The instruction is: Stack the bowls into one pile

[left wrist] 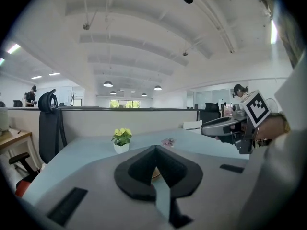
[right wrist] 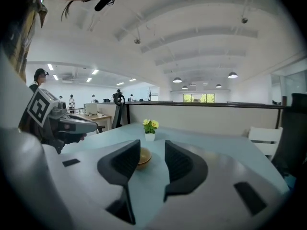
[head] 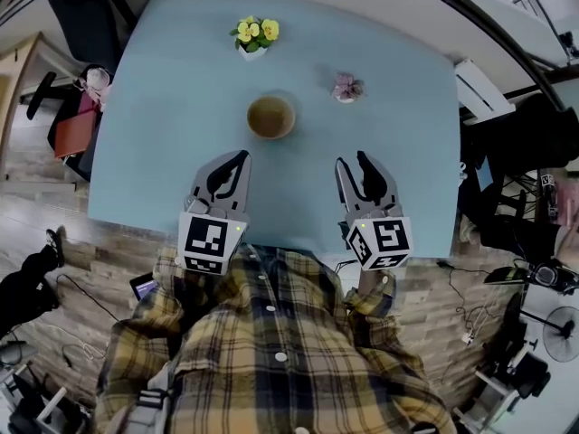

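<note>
A tan bowl (head: 271, 117) stands alone in the middle of the light blue table (head: 163, 152); whether others are nested in it I cannot tell. My left gripper (head: 237, 158) hovers over the table's near edge, short of the bowl and to its left, jaws shut and empty. My right gripper (head: 353, 161) hovers to the bowl's near right, jaws open with nothing between them. In the left gripper view the bowl (left wrist: 155, 174) only peeks out behind the shut jaws (left wrist: 156, 150). The right gripper view shows the bowl (right wrist: 144, 157) just past the left jaw of the open pair (right wrist: 152, 145).
A white pot of yellow flowers (head: 253, 36) stands at the table's far side, and a small pink plant (head: 346, 87) sits to its right. A black office chair (left wrist: 48, 123) is off the table's left. Cables and gear lie on the floor at the right (head: 507, 269).
</note>
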Demonstrator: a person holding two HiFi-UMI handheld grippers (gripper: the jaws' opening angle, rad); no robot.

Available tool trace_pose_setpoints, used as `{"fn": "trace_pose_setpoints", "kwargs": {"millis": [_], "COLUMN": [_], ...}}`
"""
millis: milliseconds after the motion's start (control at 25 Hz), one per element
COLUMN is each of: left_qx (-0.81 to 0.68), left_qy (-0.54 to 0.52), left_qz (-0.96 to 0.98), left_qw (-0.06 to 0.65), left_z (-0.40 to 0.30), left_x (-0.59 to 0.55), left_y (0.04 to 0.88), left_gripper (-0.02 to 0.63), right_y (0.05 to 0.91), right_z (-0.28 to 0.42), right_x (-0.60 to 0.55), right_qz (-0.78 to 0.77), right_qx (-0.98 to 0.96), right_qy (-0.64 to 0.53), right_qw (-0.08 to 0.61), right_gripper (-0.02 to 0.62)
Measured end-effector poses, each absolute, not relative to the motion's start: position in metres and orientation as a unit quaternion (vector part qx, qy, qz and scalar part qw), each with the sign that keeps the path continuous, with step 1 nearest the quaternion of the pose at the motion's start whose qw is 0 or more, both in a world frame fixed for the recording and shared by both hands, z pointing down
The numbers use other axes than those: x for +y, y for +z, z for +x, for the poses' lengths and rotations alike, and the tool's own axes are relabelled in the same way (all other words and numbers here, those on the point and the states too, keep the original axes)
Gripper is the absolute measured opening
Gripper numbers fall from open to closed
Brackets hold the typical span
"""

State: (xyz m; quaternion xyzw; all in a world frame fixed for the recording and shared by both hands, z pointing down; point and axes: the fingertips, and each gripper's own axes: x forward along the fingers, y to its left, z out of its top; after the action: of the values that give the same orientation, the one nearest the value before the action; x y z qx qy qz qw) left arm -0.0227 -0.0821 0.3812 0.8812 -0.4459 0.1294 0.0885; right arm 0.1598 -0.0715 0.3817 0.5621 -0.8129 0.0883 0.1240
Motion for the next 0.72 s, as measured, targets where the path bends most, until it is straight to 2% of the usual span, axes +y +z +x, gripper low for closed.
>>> {"fn": "trace_pose_setpoints", "kwargs": {"millis": [240, 360, 560, 720], "left_qx": [-0.423, -0.418, -0.412, -0.415], "left_qy": [0.131, 0.132, 0.137, 0.139], "left_qz": [0.893, 0.895, 0.896, 0.895], "left_qw": [0.083, 0.086, 0.091, 0.094], "left_z": [-0.009, -0.008, -0.004, -0.005], "left_x": [-0.066, -0.062, -0.057, -0.058], "left_y": [0.379, 0.378, 0.382, 0.384], "left_gripper": [-0.009, -0.009, -0.009, -0.009], "right_y": [0.385, 0.382, 0.378, 0.380], "right_z": [0.171, 0.174, 0.176, 0.177], "right_x": [-0.042, -0.035, -0.028, -0.027], "right_qz": [0.584, 0.589, 0.595, 0.593], "right_qx": [-0.798, -0.794, -0.792, -0.793], "right_qy": [0.099, 0.102, 0.098, 0.104], "right_qw": [0.113, 0.106, 0.096, 0.091], "right_gripper": [0.160, 0.134, 0.050, 0.015]}}
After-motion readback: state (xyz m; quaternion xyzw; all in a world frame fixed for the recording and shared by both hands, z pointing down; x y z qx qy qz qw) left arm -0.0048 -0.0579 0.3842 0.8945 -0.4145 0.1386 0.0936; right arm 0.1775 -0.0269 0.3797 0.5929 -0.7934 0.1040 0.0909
